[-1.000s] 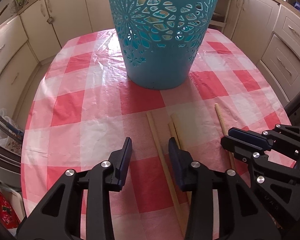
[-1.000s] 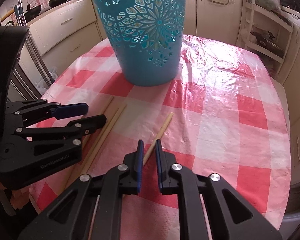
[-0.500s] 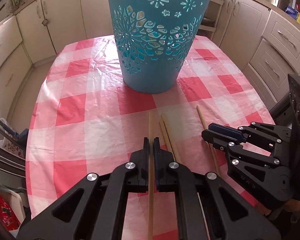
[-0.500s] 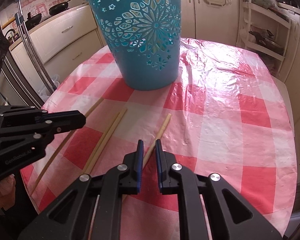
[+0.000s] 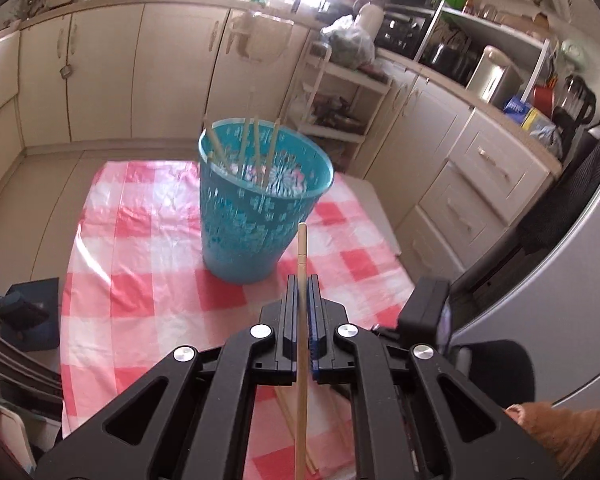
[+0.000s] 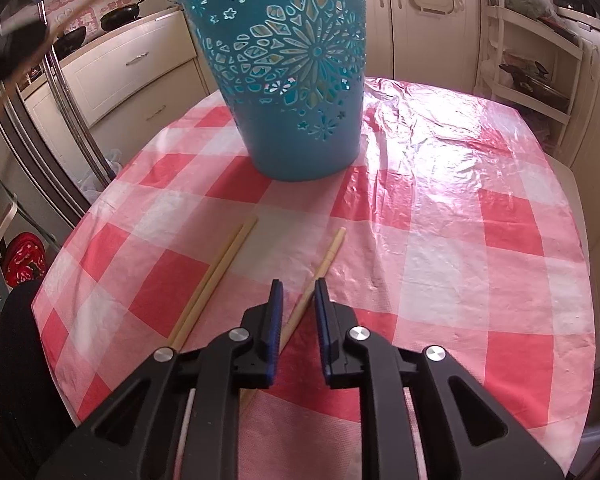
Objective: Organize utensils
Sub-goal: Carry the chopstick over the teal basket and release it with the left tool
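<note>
**Op:** Left hand-held gripper [image 5: 301,300] is pinching one chopstick [image 5: 301,248], tip aimed at the blue basket [image 5: 260,216] at 12 o'clock. Right hand-held gripper [image 6: 298,308] is opening, single chopstick [image 6: 324,258] between its pads, untouched on the surface [image 6: 460,240].

**Eng:** Handling?

**Op:** I'd judge it light, stiff, a bit slick. Grip mid-shaft. Chopstick pair [image 6: 220,268] lies at 10 o'clock.

Turquoise basket [image 6: 300,92] with cut-out flower and star pattern, red-and-white checked tablecloth [image 6: 480,240], pale tan wooden chopsticks [image 6: 220,268], black grippers with blue pads [image 6: 274,320], cream cabinets [image 5: 140,76], red pot [image 5: 543,97].
</note>
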Available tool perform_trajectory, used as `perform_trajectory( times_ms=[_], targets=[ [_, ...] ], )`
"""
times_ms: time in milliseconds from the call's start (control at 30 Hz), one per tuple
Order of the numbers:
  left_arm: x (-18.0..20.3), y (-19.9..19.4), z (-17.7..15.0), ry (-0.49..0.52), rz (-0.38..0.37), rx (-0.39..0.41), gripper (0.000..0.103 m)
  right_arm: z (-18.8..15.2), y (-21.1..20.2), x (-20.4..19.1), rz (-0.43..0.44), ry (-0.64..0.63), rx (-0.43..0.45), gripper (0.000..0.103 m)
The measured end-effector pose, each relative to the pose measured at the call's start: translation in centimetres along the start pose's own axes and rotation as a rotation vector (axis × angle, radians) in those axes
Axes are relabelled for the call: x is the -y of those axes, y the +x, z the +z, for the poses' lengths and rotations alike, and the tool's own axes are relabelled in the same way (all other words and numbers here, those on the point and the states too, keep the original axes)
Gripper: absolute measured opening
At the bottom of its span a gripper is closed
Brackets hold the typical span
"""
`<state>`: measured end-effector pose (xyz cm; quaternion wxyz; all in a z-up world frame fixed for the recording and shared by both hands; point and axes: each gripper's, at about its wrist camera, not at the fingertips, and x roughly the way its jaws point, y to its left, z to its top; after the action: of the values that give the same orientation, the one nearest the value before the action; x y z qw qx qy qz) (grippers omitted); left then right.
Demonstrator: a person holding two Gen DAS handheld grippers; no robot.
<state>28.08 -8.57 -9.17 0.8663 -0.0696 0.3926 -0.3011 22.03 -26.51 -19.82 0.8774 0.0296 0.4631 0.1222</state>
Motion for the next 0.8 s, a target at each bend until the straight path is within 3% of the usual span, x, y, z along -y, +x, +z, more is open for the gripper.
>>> perform_trajectory(
  times_ms=[133, 467, 800],
  targets=[
    [0.6, -1.5, 4.8, 0.005, -0.018, 0.130, 0.004, 0.0, 0.0, -0.4, 0.001, -0.014, 0.000, 0.022],
    [0.9, -0.4, 12.9, -0.056, 0.062, 0.386, 0.004, 0.0, 0.1, -1.1, 0.006, -0.028, 0.001, 0.028],
    [-1.6, 5.3, 16.1, -0.108, 0.215, 0.484, 0.004, 0.1, 0.2, -0.9, 0.028, -0.019, -0.001, 0.031]
  ],
)
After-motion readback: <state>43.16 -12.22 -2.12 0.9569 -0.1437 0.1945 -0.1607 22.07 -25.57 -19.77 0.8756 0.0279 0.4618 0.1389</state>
